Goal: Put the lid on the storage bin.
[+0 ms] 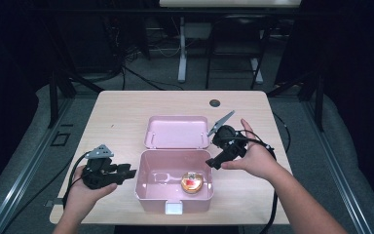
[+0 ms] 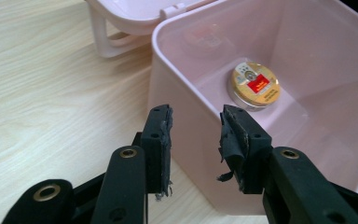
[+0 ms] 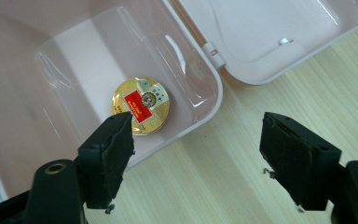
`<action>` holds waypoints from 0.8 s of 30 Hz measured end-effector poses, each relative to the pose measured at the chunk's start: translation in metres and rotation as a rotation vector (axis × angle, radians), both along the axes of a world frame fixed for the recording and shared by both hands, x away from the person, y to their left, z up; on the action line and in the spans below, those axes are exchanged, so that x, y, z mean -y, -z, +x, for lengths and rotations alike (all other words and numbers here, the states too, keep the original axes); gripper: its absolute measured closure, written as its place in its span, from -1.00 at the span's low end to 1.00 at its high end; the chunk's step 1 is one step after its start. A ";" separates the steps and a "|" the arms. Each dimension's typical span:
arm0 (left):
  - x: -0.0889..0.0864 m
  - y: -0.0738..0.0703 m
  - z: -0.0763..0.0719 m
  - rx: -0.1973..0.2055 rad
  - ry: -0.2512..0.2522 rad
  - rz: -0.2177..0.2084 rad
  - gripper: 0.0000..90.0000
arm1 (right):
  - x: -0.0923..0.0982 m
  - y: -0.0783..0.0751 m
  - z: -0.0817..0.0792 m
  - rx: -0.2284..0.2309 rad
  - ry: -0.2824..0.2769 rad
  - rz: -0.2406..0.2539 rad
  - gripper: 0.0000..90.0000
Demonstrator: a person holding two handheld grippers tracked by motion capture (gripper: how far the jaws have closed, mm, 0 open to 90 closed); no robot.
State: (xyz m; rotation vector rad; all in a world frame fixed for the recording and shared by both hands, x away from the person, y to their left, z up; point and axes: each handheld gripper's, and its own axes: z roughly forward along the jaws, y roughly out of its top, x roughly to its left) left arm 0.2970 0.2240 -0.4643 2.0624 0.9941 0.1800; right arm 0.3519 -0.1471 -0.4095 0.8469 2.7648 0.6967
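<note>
both tools apart, empty: left tool (image 1: 126, 171), right tool (image 1: 213, 162) flank pink box (image 1: 146, 187); gold tin (image 1: 193, 182) inside.

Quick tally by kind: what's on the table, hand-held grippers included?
Pink plastic box with its hinged lid lying open: 1
Round gold tin with a red label, inside the box: 1
Black two-jaw grippers, left gripper and right gripper, both open and holding nothing: 2
Total: 4

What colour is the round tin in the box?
Gold, with a red label; the tin shows best in the right gripper view.
</note>
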 end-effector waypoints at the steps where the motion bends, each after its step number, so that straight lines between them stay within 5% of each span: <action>1: 0.000 -0.001 0.000 0.001 0.002 0.001 0.39 | 0.002 0.001 0.001 0.008 0.013 0.010 -0.41; 9: 0.003 -0.003 -0.003 0.025 0.009 0.002 0.55 | 0.010 0.007 0.006 0.054 0.109 0.104 -0.22; 15: 0.007 0.000 -0.004 0.018 0.028 0.033 0.66 | 0.016 0.013 0.018 0.039 0.202 0.162 -0.05; 24: 0.007 0.001 -0.003 0.008 0.032 0.008 0.68 | 0.016 0.017 0.030 0.045 0.304 0.215 0.05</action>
